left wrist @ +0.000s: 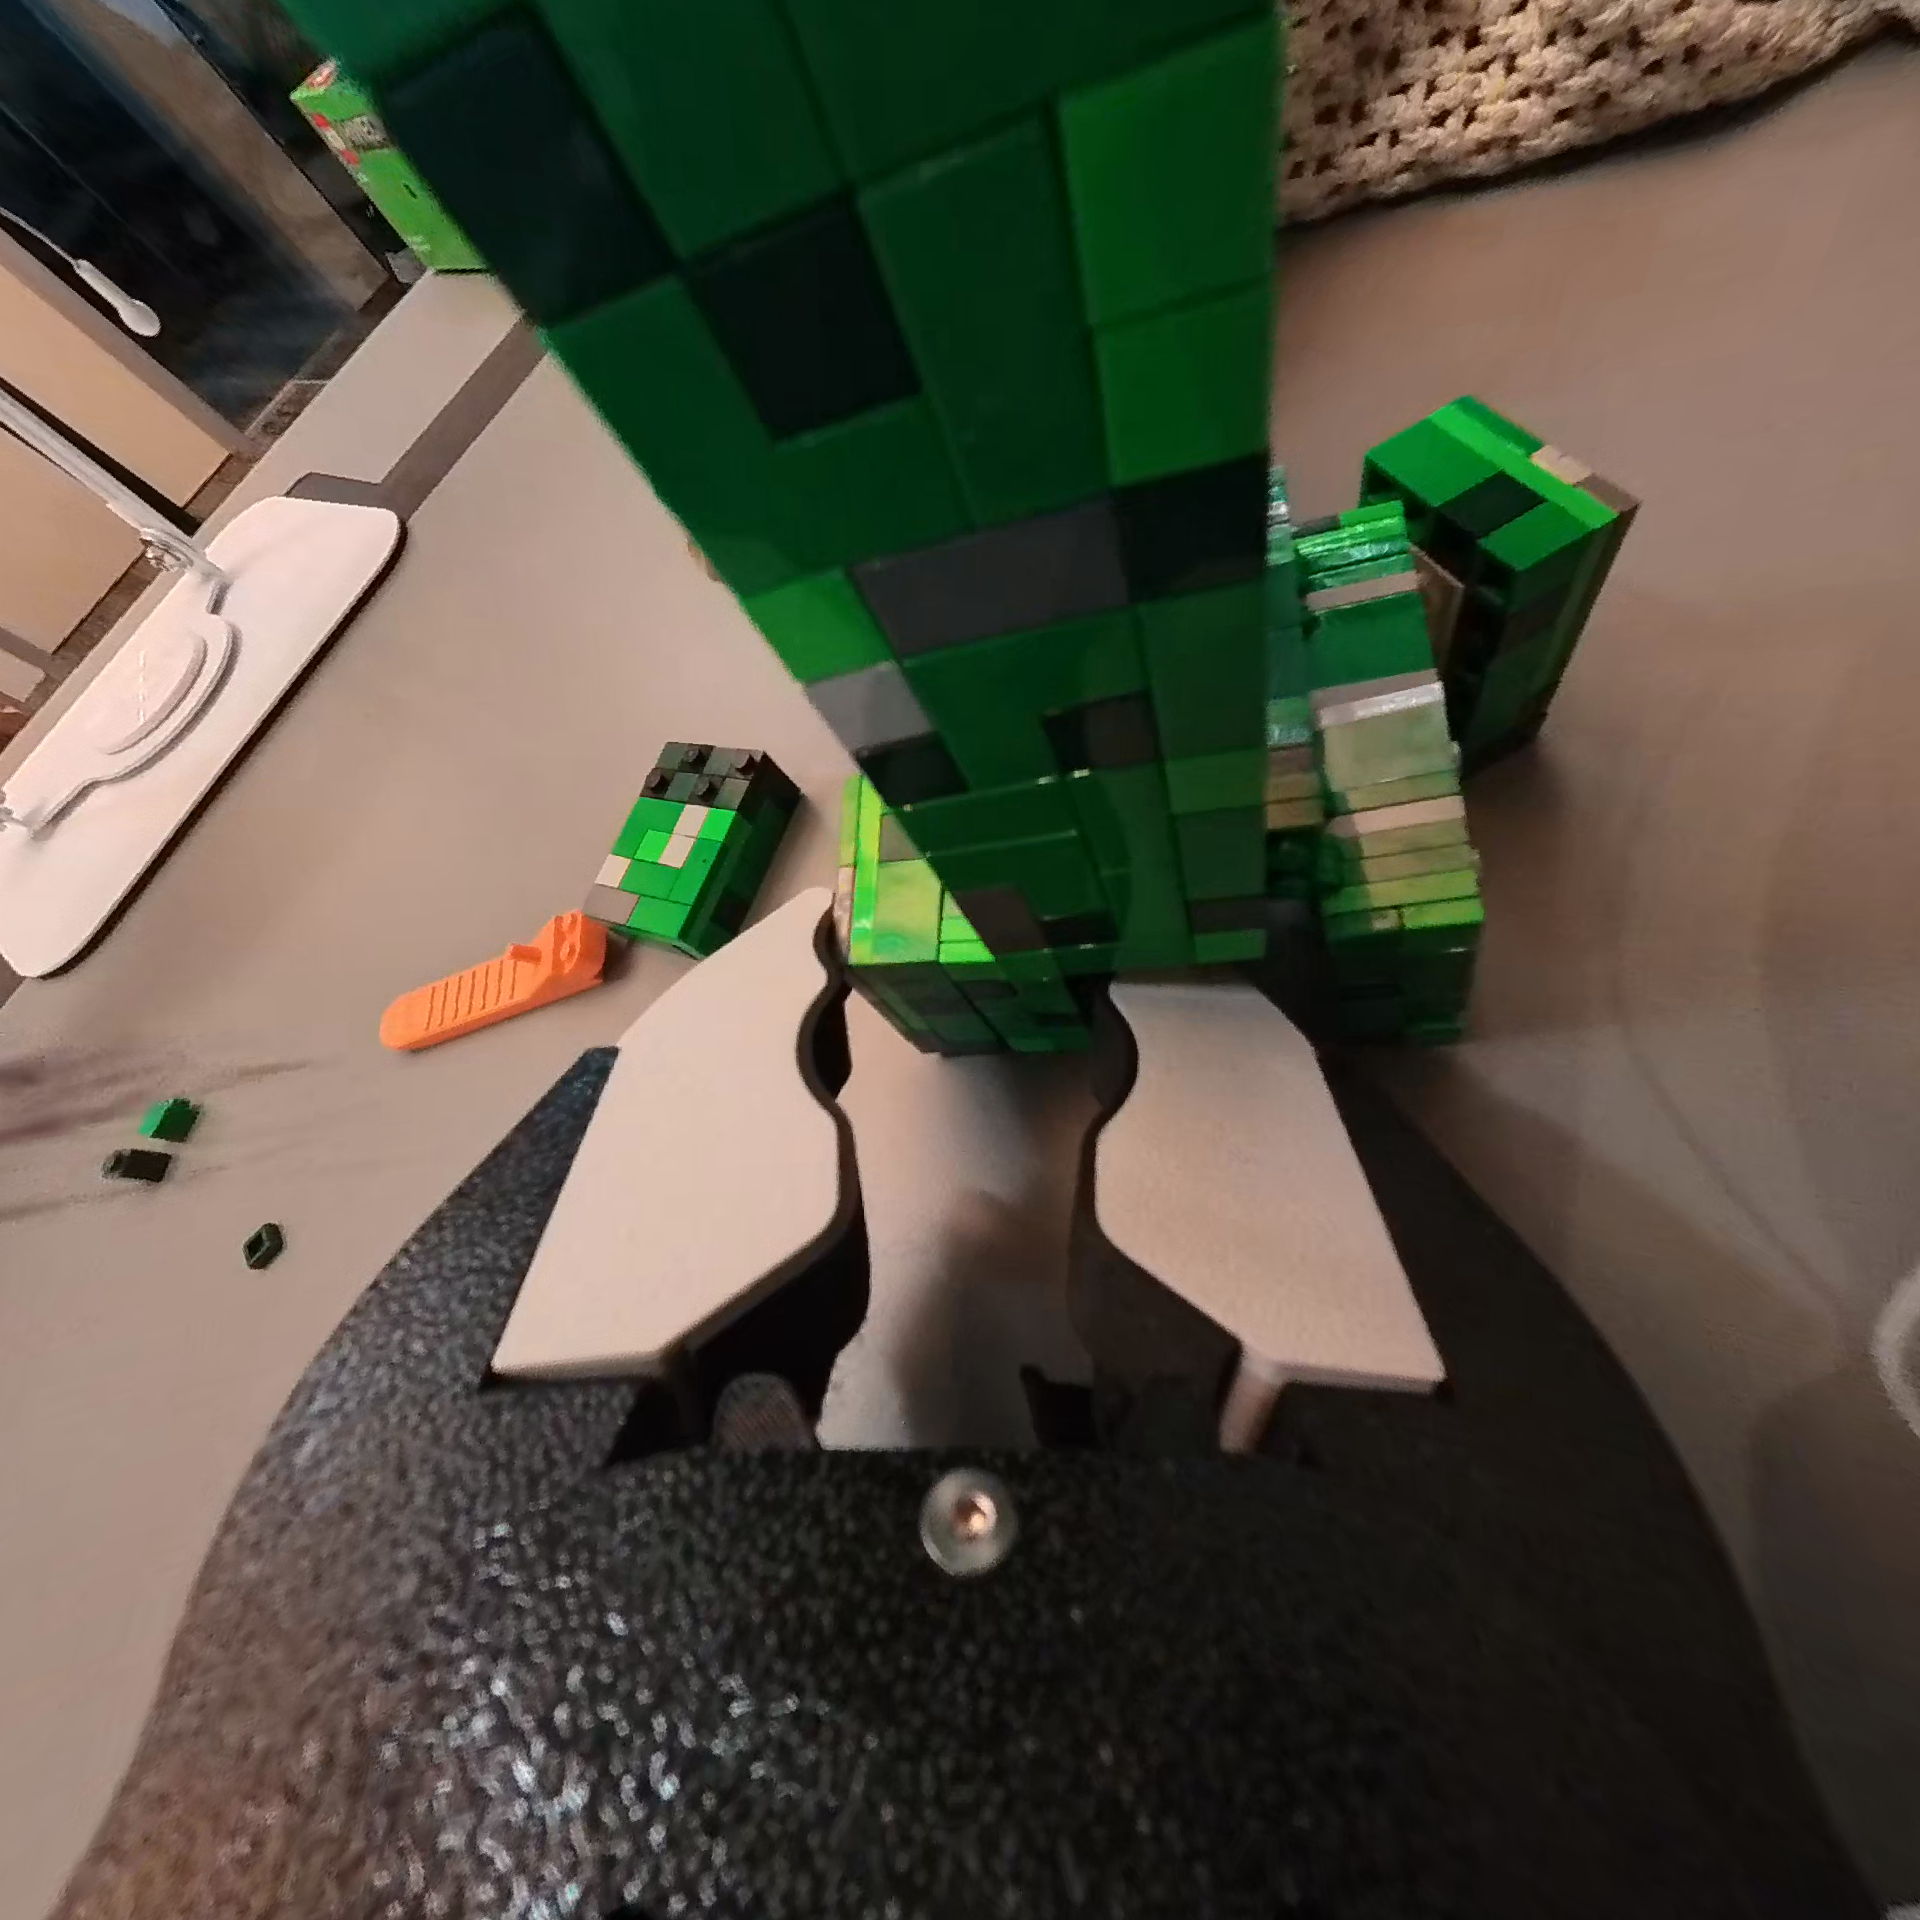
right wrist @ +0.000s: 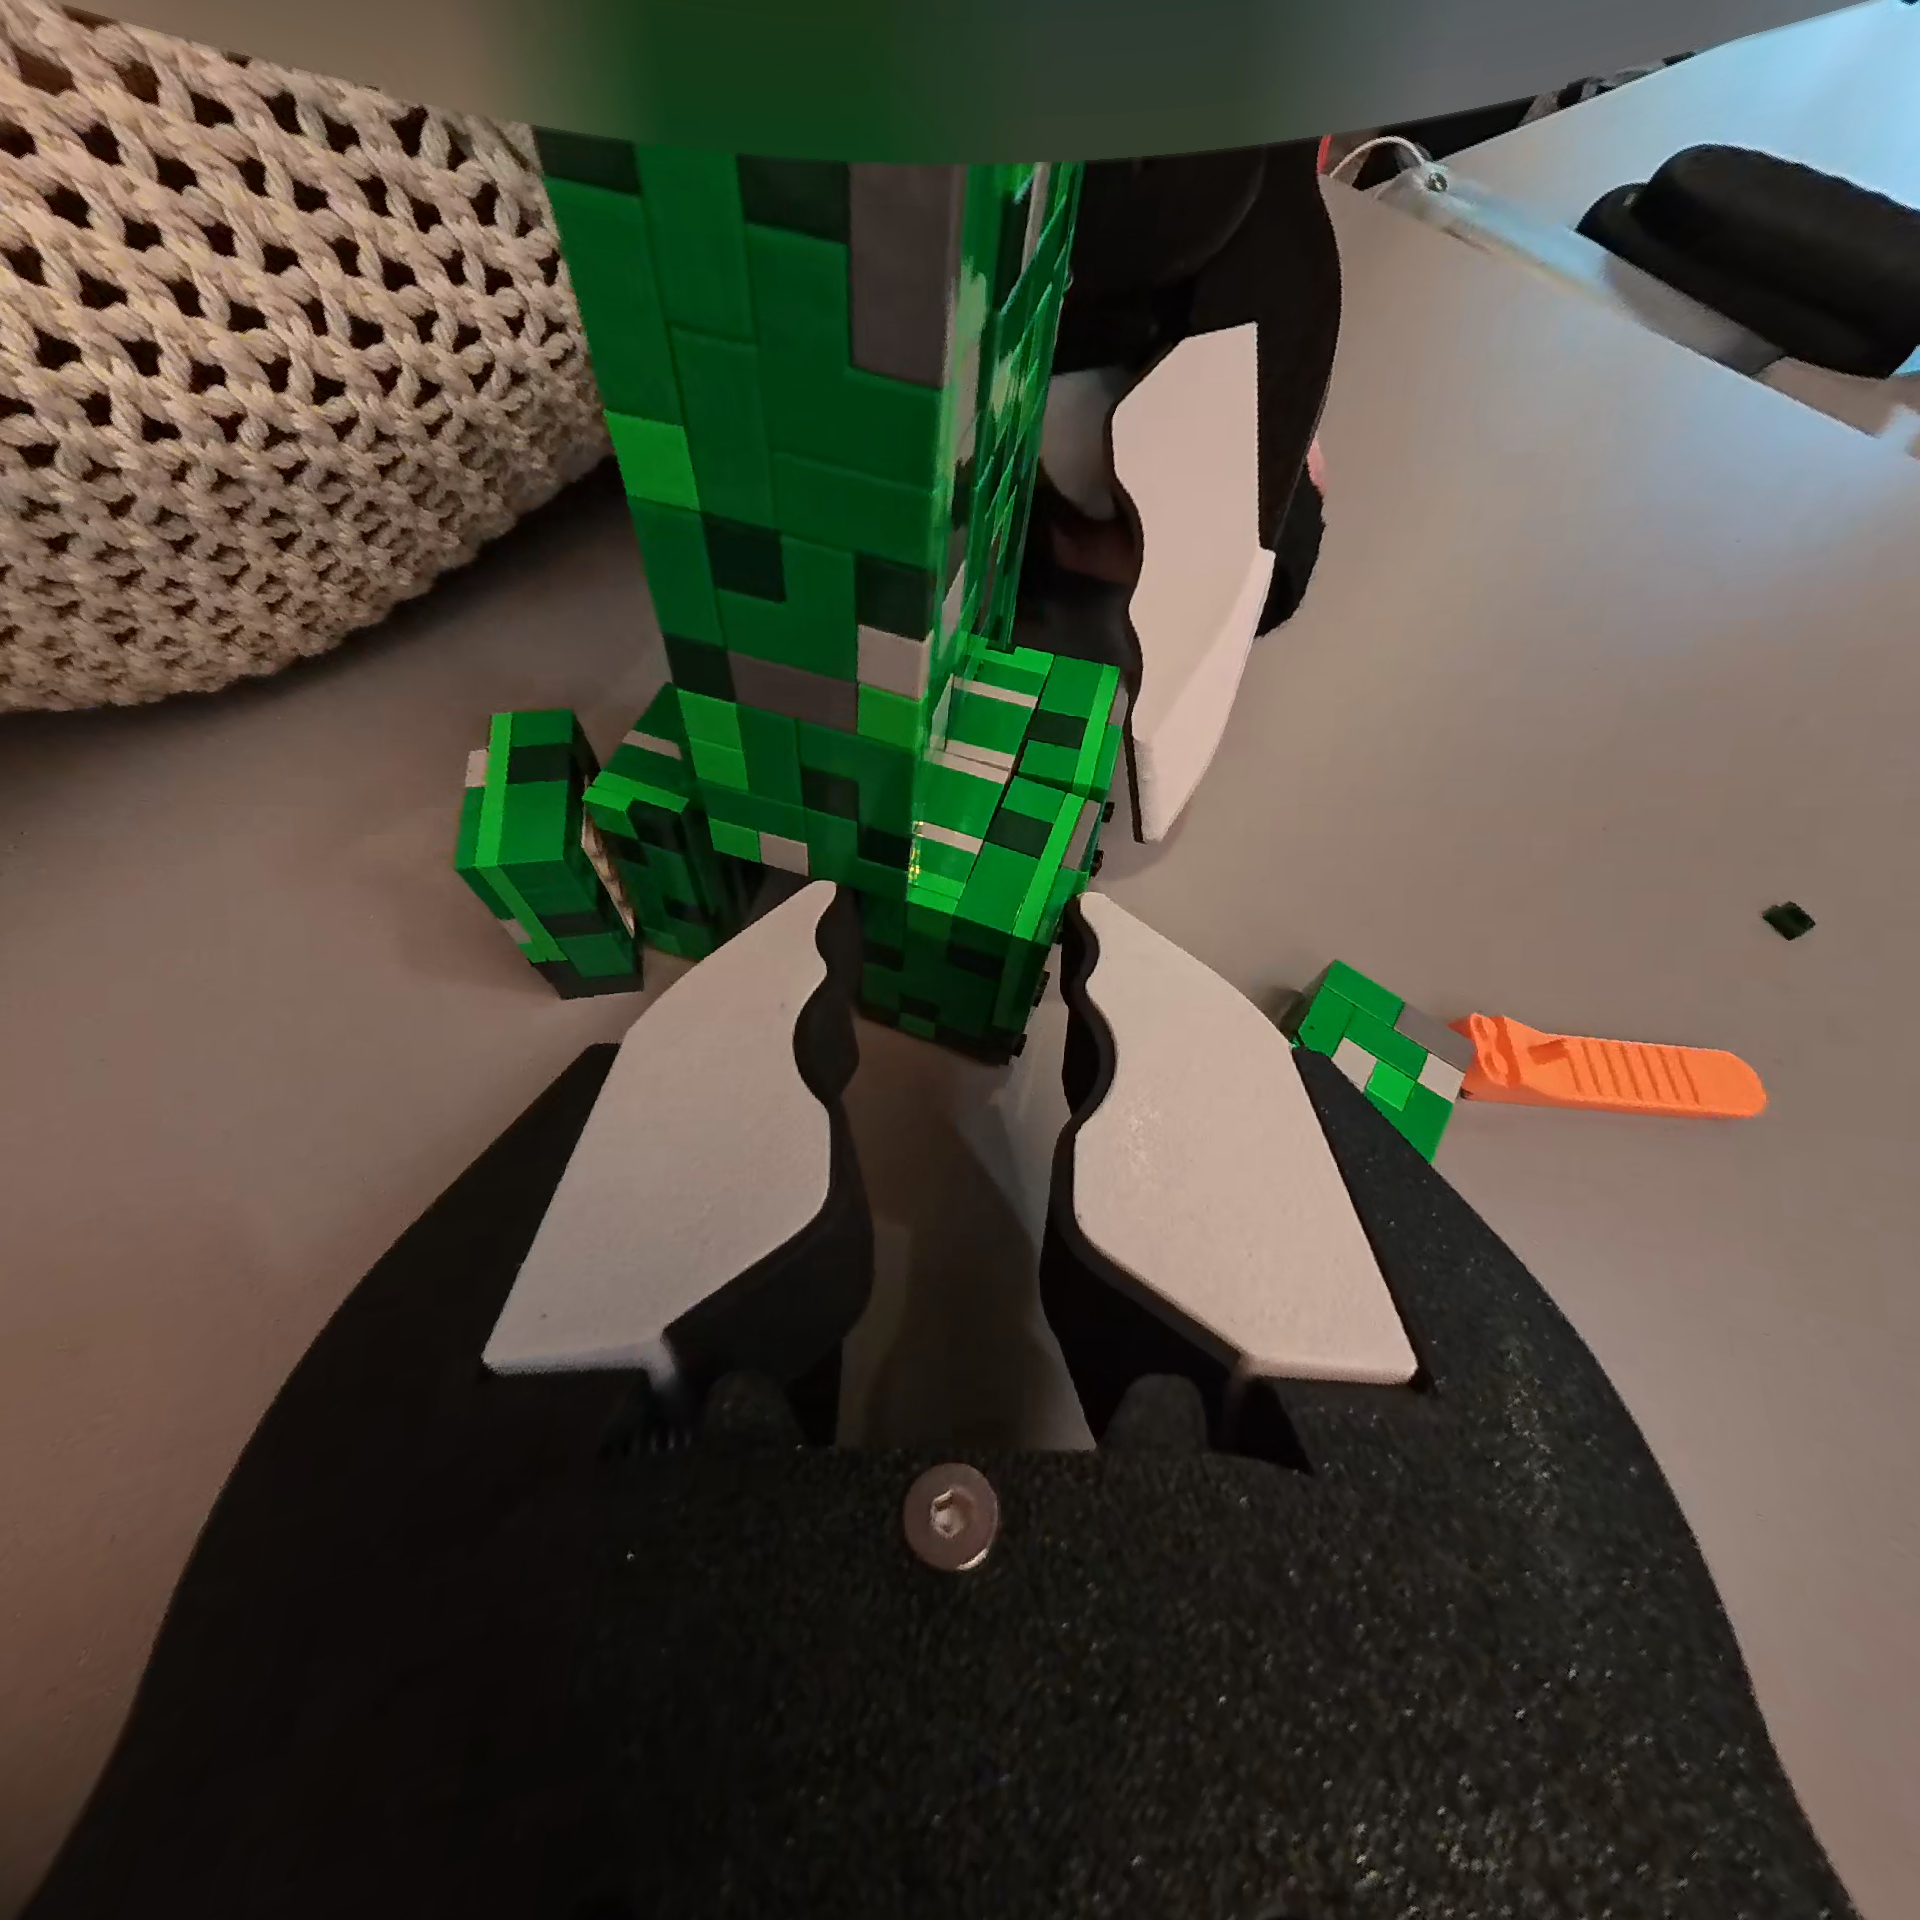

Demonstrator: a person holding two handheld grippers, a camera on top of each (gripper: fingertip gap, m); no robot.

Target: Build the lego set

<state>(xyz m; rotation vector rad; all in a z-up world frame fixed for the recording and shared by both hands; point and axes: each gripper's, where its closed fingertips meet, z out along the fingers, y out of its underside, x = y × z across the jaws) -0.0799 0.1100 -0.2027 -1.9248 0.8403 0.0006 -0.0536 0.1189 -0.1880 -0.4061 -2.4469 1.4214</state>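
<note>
A tall green, black and grey lego figure (left wrist: pixel 935 312) stands upright on the grey table; it also shows in the right wrist view (right wrist: pixel 779 416). My left gripper (left wrist: pixel 966 951) is shut on one of its foot blocks (left wrist: pixel 966 997) at table level. My right gripper (right wrist: pixel 956 899) is shut on another foot block (right wrist: pixel 956 966) from the opposite side. One finger (right wrist: pixel 1184 623) of the left gripper shows beside the figure in the right wrist view. A separate green leg block (left wrist: pixel 1507 582) stands just beside the figure's base, also seen in the right wrist view (right wrist: pixel 540 862).
A loose green leg block (left wrist: pixel 686 842) and an orange brick separator (left wrist: pixel 488 987) lie on the table (left wrist: pixel 1610 1039). A few small loose pieces (left wrist: pixel 166 1117) lie to the left. A knitted cushion (right wrist: pixel 260 416) sits behind. A white stand (left wrist: pixel 208 665) and a green box (left wrist: pixel 364 156) are at the far left. The grippers are tip to tip, or close to it.
</note>
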